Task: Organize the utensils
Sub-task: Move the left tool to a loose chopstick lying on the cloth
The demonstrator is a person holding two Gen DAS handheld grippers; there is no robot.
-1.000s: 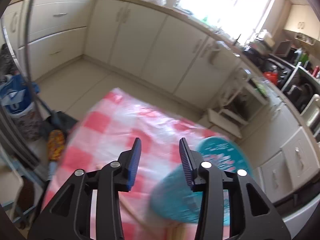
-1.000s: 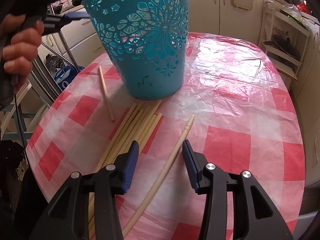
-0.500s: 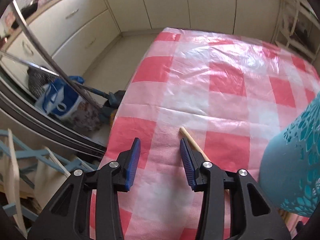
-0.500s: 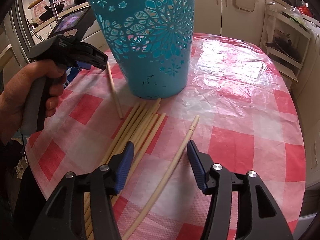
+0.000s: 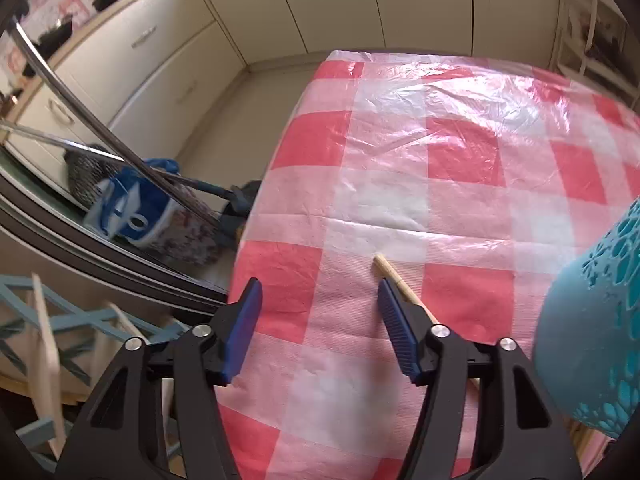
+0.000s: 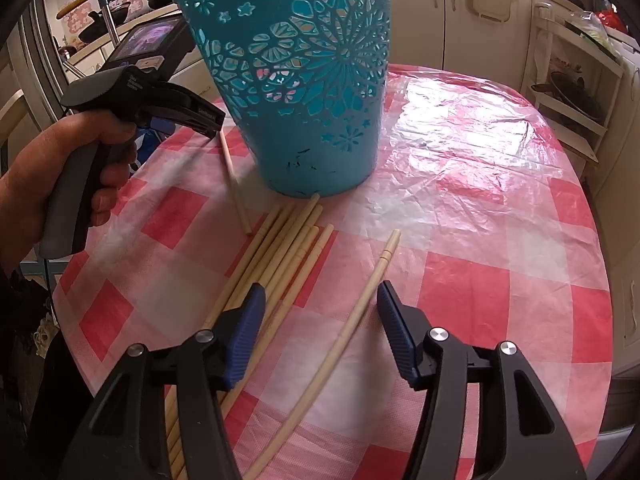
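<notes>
Left tongs: held wide open above the checked tablecloth, gripping nothing.
Right tongs: wide open, empty, low over the table.
Single chopstick: flat on the cloth between the right tongs' fingers, untouched.
Stray chopstick: tip showing just past the left tongs' right finger.
Bundle of chopsticks: side by side on the cloth, tips near the basket.
Teal basket: upright on the table behind the chopsticks.

Pale chopsticks lie before upright teal basket.
</notes>
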